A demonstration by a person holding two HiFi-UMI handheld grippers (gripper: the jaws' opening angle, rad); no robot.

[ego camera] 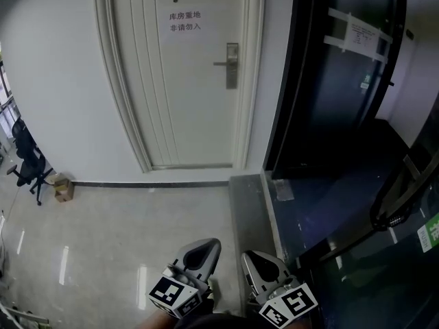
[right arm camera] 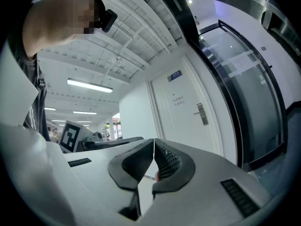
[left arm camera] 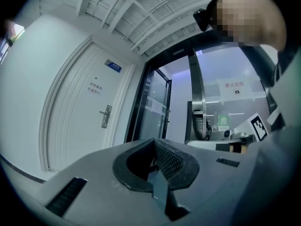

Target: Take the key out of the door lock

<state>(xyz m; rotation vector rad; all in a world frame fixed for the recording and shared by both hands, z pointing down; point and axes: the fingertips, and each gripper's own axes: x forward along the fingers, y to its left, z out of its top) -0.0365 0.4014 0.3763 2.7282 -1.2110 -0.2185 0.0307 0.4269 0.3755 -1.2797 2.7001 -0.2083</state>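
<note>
White panelled door [ego camera: 185, 81] shut, well ahead of both grippers. White paper notice [ego camera: 185, 20] on it reads "库房重地 非请勿入". Silver lever-handle lock plate [ego camera: 232, 65] near door's right edge; key too small to make out there. Left gripper [ego camera: 206, 244] and right gripper [ego camera: 251, 258] low in head view, side by side, jaws pressed together, nothing between. Green sign [left arm camera: 222, 121] on glass reads "推"; red lettering [left arm camera: 233, 84] above it reads "禁止拍照".

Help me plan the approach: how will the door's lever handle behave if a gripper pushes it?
The lever handle looks metallic, so it probably won't flex. Fixed at one end to the lock plate, it would likely pivot downward rather than slide.
</note>
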